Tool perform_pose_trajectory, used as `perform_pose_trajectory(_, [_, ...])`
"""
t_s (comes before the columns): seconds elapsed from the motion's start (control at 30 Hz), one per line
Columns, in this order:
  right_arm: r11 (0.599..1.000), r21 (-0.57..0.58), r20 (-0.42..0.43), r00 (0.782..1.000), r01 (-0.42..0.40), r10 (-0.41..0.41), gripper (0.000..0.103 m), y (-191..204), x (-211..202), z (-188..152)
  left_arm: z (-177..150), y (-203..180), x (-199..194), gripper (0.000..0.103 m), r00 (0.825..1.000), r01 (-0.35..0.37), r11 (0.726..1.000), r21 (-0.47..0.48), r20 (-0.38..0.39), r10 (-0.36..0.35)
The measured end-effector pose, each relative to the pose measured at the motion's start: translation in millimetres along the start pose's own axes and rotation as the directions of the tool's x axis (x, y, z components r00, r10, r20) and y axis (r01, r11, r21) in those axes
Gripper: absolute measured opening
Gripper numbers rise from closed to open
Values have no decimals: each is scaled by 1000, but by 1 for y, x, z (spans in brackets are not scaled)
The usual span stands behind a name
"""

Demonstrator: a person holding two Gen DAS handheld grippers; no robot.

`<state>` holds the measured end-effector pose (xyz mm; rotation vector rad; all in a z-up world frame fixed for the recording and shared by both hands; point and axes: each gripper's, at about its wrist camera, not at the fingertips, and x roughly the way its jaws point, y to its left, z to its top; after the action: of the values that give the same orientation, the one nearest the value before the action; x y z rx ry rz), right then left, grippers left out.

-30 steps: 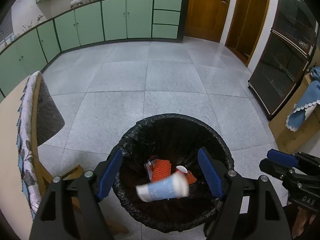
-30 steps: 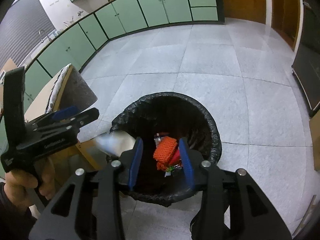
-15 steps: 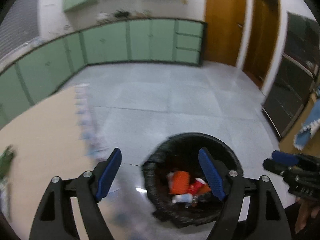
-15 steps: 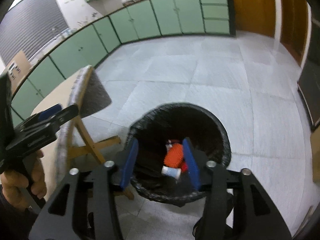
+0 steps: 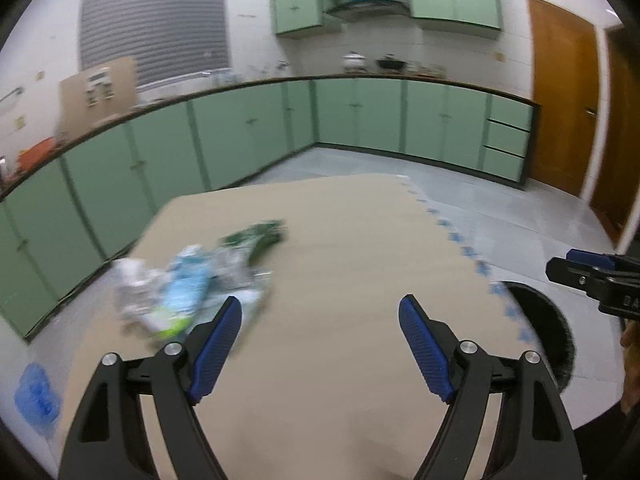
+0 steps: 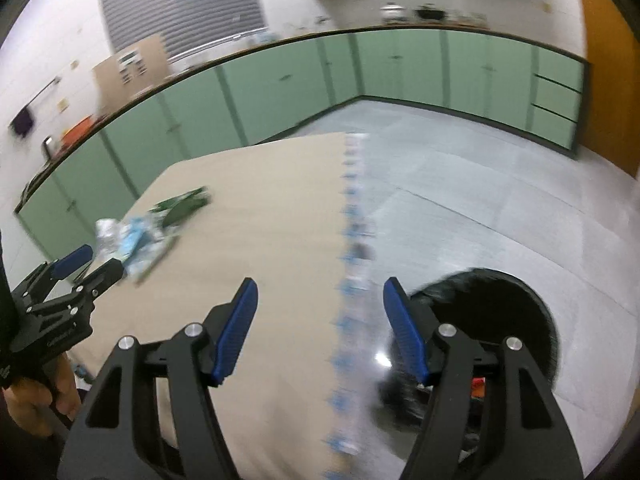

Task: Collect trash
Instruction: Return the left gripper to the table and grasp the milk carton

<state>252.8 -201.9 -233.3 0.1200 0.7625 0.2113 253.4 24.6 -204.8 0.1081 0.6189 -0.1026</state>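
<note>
- The left gripper (image 5: 320,344) is above the beige table (image 5: 340,248); its blue pads (image 5: 218,344) stand wide apart and nothing is between them
- The right gripper (image 6: 320,330) is over the right edge of the same table; its jaws have just been opening, they stand fairly wide now, and no thing is between them
- The trash pile (image 5: 192,280) lies on the left part of the table, ahead and left of the left gripper; it is blurred, but it seems to hold white and light blue wrappers with some clear plastic
- A dark green packet (image 5: 260,236) lies at the far end of this pile, touching it or just beside it; I cannot tell which
- In the right wrist view the same pile (image 6: 136,240) is near the tips of the left gripper (image 6: 86,266), which a hand (image 6: 38,400) holds at the left border
- The black bin (image 6: 492,320) stands on the grey tiled floor (image 6: 500,200) just beside the right edge of the table, low on the right; something red or orange (image 6: 478,386) shows inside it
- The table edge carries a blue pattern trim (image 6: 350,240)
- Green cabinets (image 5: 360,120) run along the far walls, and a wooden door (image 5: 560,112) is on the right
</note>
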Motion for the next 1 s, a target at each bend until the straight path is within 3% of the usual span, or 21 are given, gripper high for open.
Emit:
perform_pose_trajectory(0.23, [994,-87,-33,997,-72,69,64,73,32,15,-24,88,-9,80,996,-85,991,-102,12,86])
perform_pose_trajectory(0.47, [986,-128,-58,993,-109,103,64,115,64,16,-42,135,12,81,996,-89,989,-120,5,90])
perform_pose_trajectory(0.9, [981,-127,-92,987,-144,133,64,158,126,21,-51,155,75,79,997,-44,997,-60,-73,39])
perform_pose_trajectory(1.0, [981,-131,-97,986,-145,133,64,162,133,22,-51,155,90,67,993,-9,999,-47,-120,3])
